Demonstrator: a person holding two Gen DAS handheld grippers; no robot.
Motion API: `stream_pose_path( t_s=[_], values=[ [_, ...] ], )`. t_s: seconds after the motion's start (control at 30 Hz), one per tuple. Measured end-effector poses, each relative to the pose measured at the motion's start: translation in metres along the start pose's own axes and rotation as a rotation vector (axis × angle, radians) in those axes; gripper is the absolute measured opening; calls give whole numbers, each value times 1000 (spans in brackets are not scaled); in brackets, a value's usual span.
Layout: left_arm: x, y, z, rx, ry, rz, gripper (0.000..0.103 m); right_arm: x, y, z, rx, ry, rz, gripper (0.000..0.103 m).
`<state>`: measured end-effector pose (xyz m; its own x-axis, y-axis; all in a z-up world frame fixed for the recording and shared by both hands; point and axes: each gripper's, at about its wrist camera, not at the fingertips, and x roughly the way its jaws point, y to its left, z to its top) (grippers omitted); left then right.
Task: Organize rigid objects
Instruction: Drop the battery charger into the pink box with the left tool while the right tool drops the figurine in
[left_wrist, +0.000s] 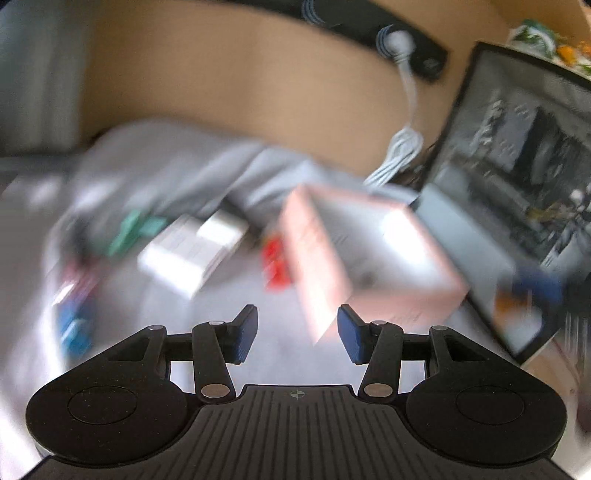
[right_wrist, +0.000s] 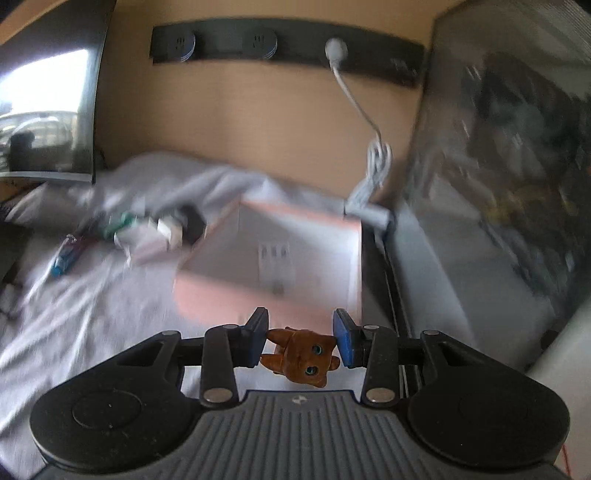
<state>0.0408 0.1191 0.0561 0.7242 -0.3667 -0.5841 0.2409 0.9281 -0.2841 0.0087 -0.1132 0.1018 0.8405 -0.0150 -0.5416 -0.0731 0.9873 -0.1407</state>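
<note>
My right gripper (right_wrist: 300, 341) is shut on a small brown cat figurine (right_wrist: 301, 356), held just in front of an open pink box (right_wrist: 273, 258) on the white cloth. My left gripper (left_wrist: 297, 334) is open and empty, hovering near the same pink box (left_wrist: 369, 254), whose near corner lies just beyond the right finger. The left wrist view is blurred. Scattered on the cloth are a white box (left_wrist: 192, 254), a red piece (left_wrist: 277, 269), a green piece (left_wrist: 136, 229) and a blue item (left_wrist: 75, 332).
A laptop (left_wrist: 517, 177) stands open to the right of the pink box. A white cable (right_wrist: 373, 162) hangs from a black socket strip (right_wrist: 288, 44) on the tan wall. A monitor (right_wrist: 48, 110) stands at the left. Crumpled grey cloth (right_wrist: 177, 184) lies behind the objects.
</note>
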Motion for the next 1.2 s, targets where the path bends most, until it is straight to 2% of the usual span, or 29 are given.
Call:
stream_pose_path(
  t_s=[0.13, 0.2, 0.23, 0.27, 0.33, 0.4, 0.5, 0.63, 0.8, 0.97, 1.07, 1.2],
  values=[
    [-25, 39, -31, -103, 34, 125, 53, 32, -2, 45, 2, -71, 22, 38],
    [-37, 56, -41, -147, 39, 195, 53, 50, -1, 61, 20, -87, 41, 52],
    [-44, 63, -45, -164, 38, 231, 53, 60, 0, 67, 24, -76, 37, 68],
    [-50, 72, -48, -178, 35, 264, 53, 66, 4, 69, 27, -74, 27, 72],
    [-59, 83, -51, -203, 28, 315, 52, 70, 14, 66, 32, -85, 23, 75],
    [-65, 92, -52, -226, 26, 345, 52, 70, 27, 55, 27, -80, 62, 81],
    [-67, 100, -50, -230, 18, 348, 52, 65, 49, 30, -9, -65, 109, 82],
    [-60, 104, -31, -204, -20, 311, 52, 51, 78, -2, -85, 9, 173, 82],
    [-25, 109, -2, -144, -21, 300, 53, 25, 99, -28, -167, 55, 231, 82],
    [6, 125, 34, -145, -61, 303, 52, 7, 105, -35, -215, 59, 178, 82],
    [30, 139, 59, -161, -52, 297, 52, 4, 100, -37, -199, 85, 144, 82],
    [66, 152, 76, -184, -26, 348, 52, 6, 93, -42, -173, 122, 91, 82]
  ],
)
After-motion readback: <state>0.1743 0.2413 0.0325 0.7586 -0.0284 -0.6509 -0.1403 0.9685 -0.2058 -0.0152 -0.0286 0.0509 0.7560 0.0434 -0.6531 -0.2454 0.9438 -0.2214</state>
